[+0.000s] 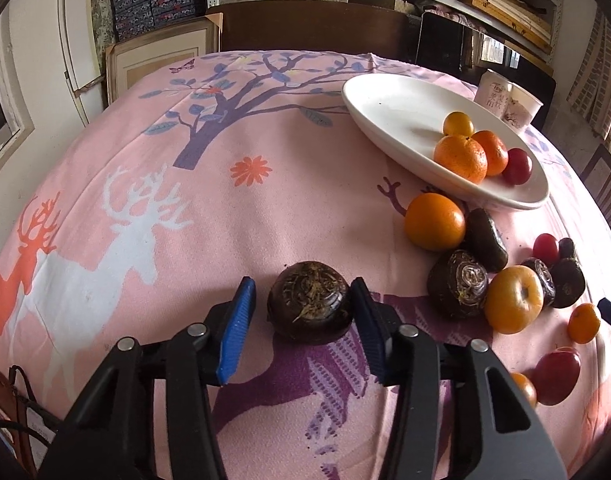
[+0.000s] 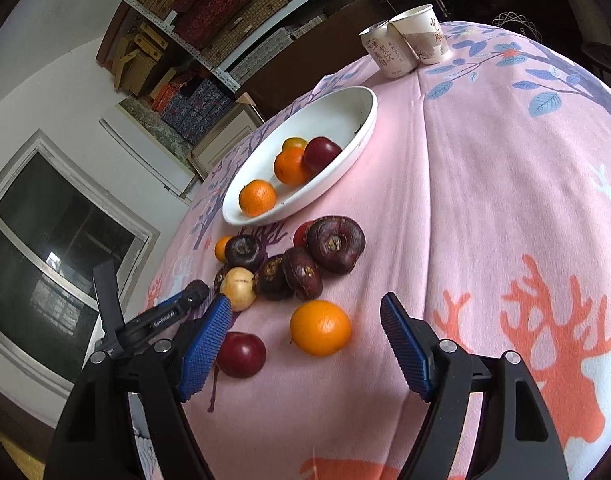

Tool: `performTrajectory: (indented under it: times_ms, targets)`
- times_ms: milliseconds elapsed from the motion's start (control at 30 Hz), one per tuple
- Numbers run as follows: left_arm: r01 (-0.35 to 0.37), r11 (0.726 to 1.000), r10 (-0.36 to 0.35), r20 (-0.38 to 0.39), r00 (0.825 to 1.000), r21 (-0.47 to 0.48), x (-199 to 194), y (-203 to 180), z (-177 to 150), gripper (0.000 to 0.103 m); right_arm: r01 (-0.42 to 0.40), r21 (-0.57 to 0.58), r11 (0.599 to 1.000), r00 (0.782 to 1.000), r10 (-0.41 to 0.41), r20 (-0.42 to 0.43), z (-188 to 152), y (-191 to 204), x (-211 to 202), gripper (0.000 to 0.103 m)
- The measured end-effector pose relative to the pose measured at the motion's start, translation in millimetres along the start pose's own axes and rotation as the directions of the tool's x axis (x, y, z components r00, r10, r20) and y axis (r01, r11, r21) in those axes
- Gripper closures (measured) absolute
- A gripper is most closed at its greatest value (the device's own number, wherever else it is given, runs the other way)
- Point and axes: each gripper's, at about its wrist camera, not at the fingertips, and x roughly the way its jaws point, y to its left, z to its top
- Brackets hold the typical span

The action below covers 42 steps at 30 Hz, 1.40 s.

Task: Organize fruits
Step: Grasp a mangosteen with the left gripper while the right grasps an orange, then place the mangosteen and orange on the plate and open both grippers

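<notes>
A dark brown water chestnut (image 1: 309,306) lies on the pink cloth between the fingers of my left gripper (image 1: 302,280). The right pad touches it; a narrow gap shows at the left pad, so the gripper is open around it. A white plate (image 1: 385,92) at the upper right holds three oranges and a red plum (image 1: 517,166). My right gripper (image 2: 305,300) is open above the cloth, with an orange (image 2: 320,328) and a red plum (image 2: 241,354) just ahead of its fingers. Beyond them lies a heap of water chestnuts (image 2: 335,244) and small fruits, then the plate (image 2: 369,128).
A drink can (image 2: 387,54) and a paper cup (image 2: 421,34) stand at the table's far edge behind the plate. Loose fruits (image 1: 513,300) spread along the right side in the left wrist view. Shelves of boxes and a window line the walls. The cloth's deer print (image 1: 125,232) is bare.
</notes>
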Motion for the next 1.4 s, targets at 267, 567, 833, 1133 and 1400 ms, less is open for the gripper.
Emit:
performTrajectory:
  times_ms: [267,567,833,1133,1400]
  targets:
    - [-0.027,0.999,0.027,0.002,1.000,0.020,-1.7,-3.8,-1.3,0.057,0.219,-0.232,0.948,0.972,-0.232,-0.030,-11.5,33.1,17.1,0.043]
    - [-0.015,0.999,0.015,0.002,1.000,0.033,-1.5,-7.2,-1.8,0.062,0.321,-0.407,0.855,0.930,-0.366,-0.036,-22.0,51.1,37.9,0.066]
    - [0.000,1.000,-0.002,0.077,0.997,0.020,-18.7,-5.9,-2.5,0.063,0.256,-0.315,0.914,0.964,-0.267,0.010,-14.8,44.9,19.0,0.066]
    - [0.029,0.998,-0.039,0.157,0.987,0.063,-37.7,-44.8,62.2,0.063,0.241,-0.334,0.911,0.968,-0.202,0.147,53.0,87.0,-4.9,0.066]
    - [0.027,0.998,-0.034,0.138,0.990,0.050,7.9,-70.5,116.2,0.063,0.208,-0.293,0.933,0.977,-0.182,0.113,92.6,89.2,60.3,0.066]
